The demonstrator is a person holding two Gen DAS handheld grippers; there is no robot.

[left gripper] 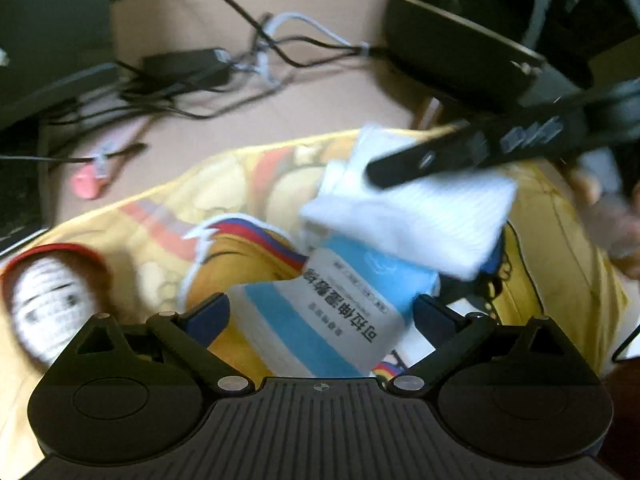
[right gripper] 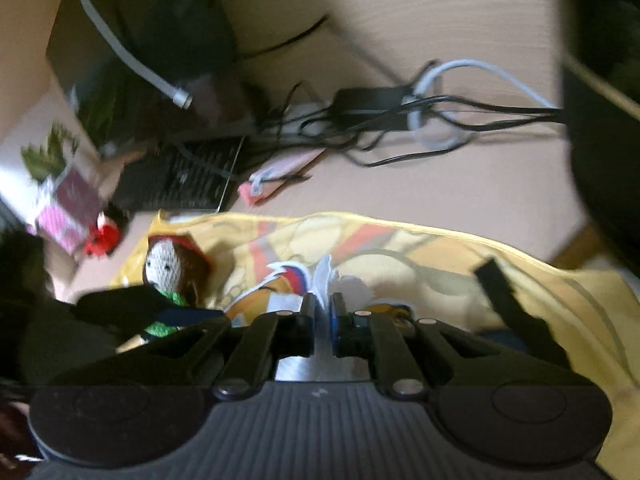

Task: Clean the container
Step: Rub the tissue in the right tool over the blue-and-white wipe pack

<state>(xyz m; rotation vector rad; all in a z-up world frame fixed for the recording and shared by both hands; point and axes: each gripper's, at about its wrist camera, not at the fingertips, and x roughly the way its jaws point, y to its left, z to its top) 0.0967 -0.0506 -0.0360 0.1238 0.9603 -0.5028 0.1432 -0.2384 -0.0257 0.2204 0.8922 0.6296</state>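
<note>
In the left wrist view my left gripper (left gripper: 320, 312) is shut on a white and blue packet (left gripper: 320, 312) with printed characters, held over a yellow patterned container (left gripper: 160, 232). The right gripper's finger (left gripper: 440, 160) crosses above, holding a white folded cloth (left gripper: 420, 216) against the packet's far end. In the right wrist view my right gripper (right gripper: 323, 312) is shut on the white cloth (right gripper: 326, 280), which sticks out past the fingertips. A knitted doll (right gripper: 168, 268) lies in the container (right gripper: 440, 248); it also shows at the left of the left wrist view (left gripper: 48, 300).
Black cables and a power adapter (left gripper: 184, 66) lie on the tan desk behind. A pink item (left gripper: 86, 184) lies by the cables. A dark monitor base (left gripper: 460, 52) stands at the back right. A keyboard (right gripper: 188, 176) and a red toy (right gripper: 102, 238) sit to the left.
</note>
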